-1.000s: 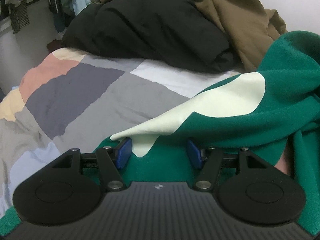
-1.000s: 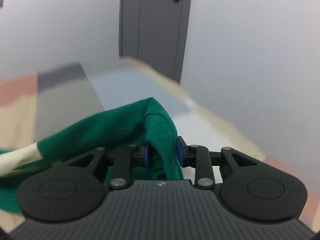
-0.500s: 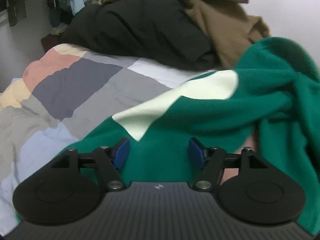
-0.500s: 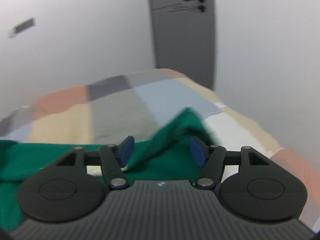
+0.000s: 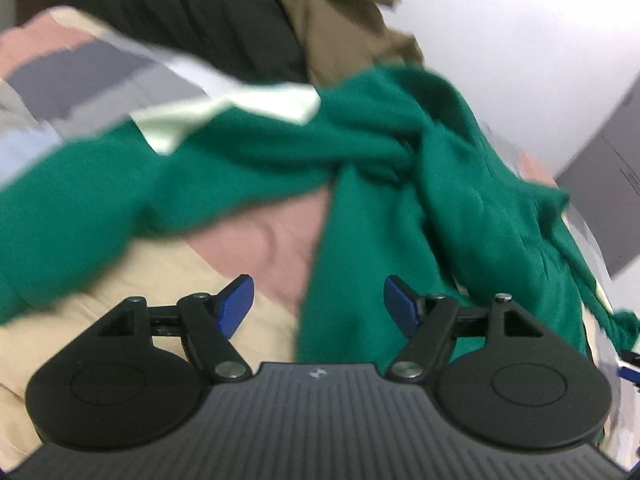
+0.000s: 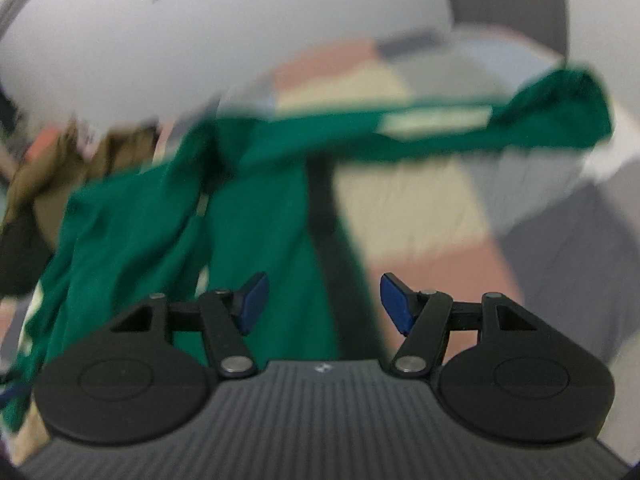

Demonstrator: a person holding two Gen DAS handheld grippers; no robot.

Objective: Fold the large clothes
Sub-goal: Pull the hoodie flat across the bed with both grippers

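Released a second ago, the green garment [image 5: 248,168] lies crumpled on the patchwork quilt [image 5: 168,280]; left gripper [image 5: 318,304] opening, right gripper [image 6: 322,304] apparently wide, both empty.

Both views are evenly and softly lit, bright enough for clear colour, with no glare and no visible lamp or window. Motion blur smears almost everything beyond the tools: the green garment [image 5: 400,168] has soft, streaked edges in the left wrist view, and in the right wrist view it and the patchwork bedcover [image 6: 416,200] dissolve into hazy patches. The near parts stay sharp: the left claw [image 5: 318,304] and right claw [image 6: 323,302], with crisp blue pads [image 5: 236,306]. Faint shadows lie under the garment's folds. Fisheye bending curves the far wall [image 5: 520,40] and darkens the corners.
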